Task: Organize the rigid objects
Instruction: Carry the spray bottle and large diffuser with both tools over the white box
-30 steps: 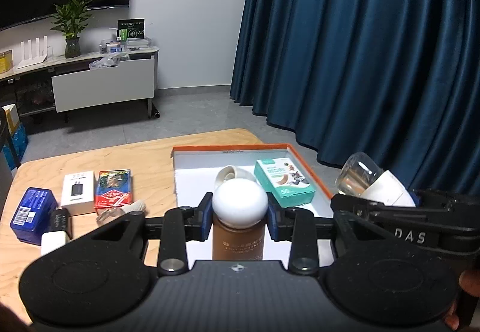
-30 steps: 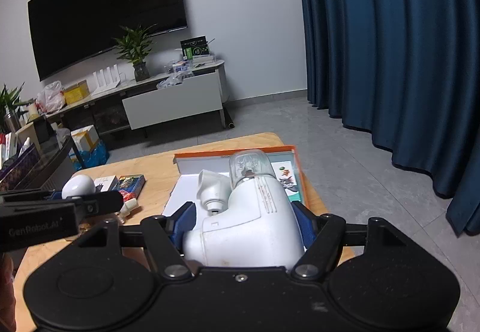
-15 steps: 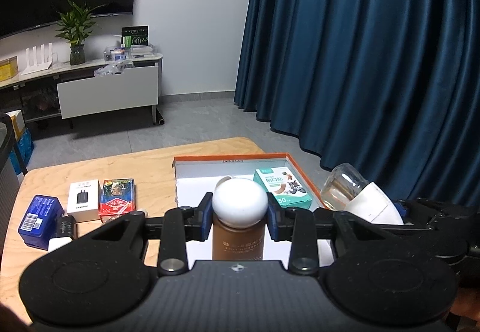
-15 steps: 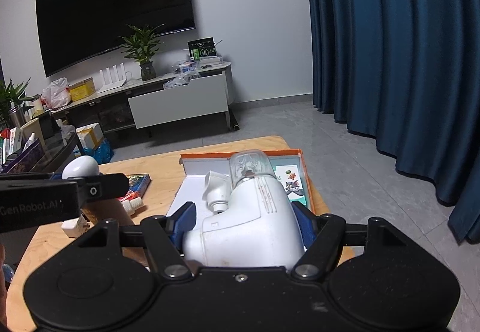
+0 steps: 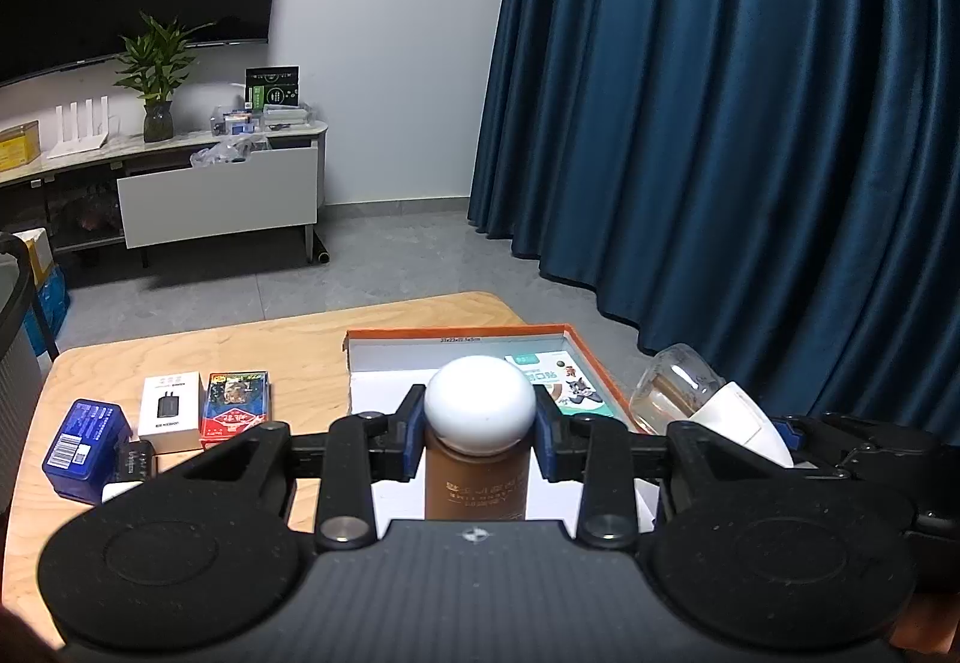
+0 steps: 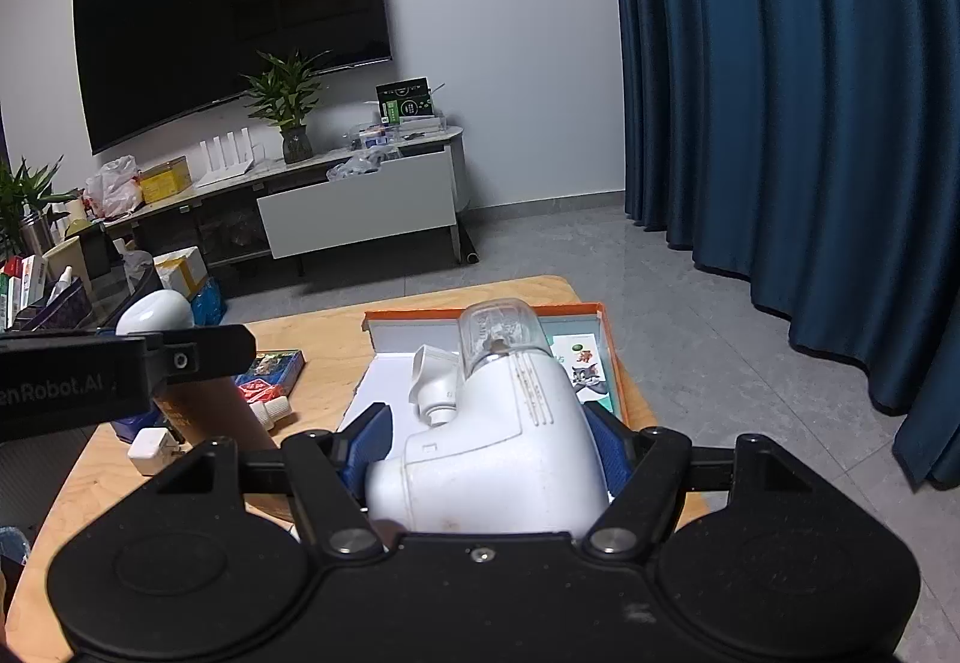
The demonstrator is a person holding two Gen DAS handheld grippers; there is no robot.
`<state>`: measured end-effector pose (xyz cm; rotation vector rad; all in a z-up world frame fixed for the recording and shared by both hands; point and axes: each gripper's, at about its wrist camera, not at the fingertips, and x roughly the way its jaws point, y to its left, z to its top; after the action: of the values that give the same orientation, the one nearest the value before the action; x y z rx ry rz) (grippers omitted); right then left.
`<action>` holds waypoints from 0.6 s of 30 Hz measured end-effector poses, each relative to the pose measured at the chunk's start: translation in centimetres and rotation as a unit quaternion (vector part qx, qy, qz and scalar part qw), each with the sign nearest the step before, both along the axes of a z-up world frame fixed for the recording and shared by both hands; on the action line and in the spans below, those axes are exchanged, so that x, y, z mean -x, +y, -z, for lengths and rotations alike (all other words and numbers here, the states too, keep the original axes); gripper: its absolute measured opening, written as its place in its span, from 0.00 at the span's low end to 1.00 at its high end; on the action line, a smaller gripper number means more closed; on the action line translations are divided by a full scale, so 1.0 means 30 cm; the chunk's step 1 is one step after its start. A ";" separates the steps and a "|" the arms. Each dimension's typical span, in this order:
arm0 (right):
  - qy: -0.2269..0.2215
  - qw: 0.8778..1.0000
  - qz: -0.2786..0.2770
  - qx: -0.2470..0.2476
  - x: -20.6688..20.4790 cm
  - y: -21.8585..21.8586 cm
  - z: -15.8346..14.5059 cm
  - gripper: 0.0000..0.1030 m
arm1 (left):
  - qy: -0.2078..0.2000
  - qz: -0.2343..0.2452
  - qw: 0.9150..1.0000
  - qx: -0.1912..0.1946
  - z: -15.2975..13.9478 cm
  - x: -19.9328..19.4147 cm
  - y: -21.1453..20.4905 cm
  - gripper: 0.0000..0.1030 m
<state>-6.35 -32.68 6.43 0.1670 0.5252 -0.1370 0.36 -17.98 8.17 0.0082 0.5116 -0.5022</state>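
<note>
My left gripper (image 5: 479, 438) is shut on a brown bottle with a round white cap (image 5: 479, 404), held upright above the table; it also shows in the right wrist view (image 6: 198, 411). My right gripper (image 6: 483, 444) is shut on a white handheld device with a clear dome (image 6: 510, 423), which also shows in the left wrist view (image 5: 702, 405). Both are held above an orange-rimmed white tray (image 5: 456, 348) that holds a teal box (image 5: 564, 384).
On the wooden table (image 5: 180, 357) left of the tray lie a blue box (image 5: 87, 438), a white charger box (image 5: 171, 402), a red card box (image 5: 235, 402) and a small white plug (image 6: 150, 450). A blue curtain hangs at right.
Both grippers have risen with their loads and the views have tilted upward; the table objects now sit lower and farther in view.
</note>
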 end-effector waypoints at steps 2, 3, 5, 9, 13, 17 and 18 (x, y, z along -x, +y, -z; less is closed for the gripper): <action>-0.001 1.000 0.001 0.000 0.002 0.000 -0.002 0.80 | -0.001 0.000 1.000 0.002 -0.001 0.001 0.001 0.35; -0.001 1.000 0.001 0.001 0.003 0.001 -0.002 0.80 | -0.001 0.000 1.000 0.003 -0.002 0.001 0.001 0.35; -0.001 1.000 0.000 0.001 0.004 0.002 -0.003 0.80 | -0.003 0.000 1.000 0.003 -0.002 0.001 0.001 0.35; -0.001 1.000 -0.003 0.002 0.005 0.006 -0.006 0.80 | -0.005 0.001 1.000 0.005 -0.003 0.005 0.004 0.35; 0.000 1.000 -0.004 0.002 0.006 0.006 -0.009 0.80 | -0.006 0.000 1.000 0.007 -0.003 0.008 0.006 0.35; 0.000 1.000 -0.005 0.003 0.007 0.005 -0.011 0.80 | -0.006 -0.001 1.000 0.008 -0.003 0.009 0.007 0.35; 0.000 1.000 -0.004 0.003 0.007 0.006 -0.011 0.80 | -0.005 -0.001 1.000 0.008 -0.003 0.007 0.006 0.35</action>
<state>-6.55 -32.51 6.76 0.1594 0.5249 -0.1300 0.15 -17.80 8.25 -0.0041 0.4973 -0.5044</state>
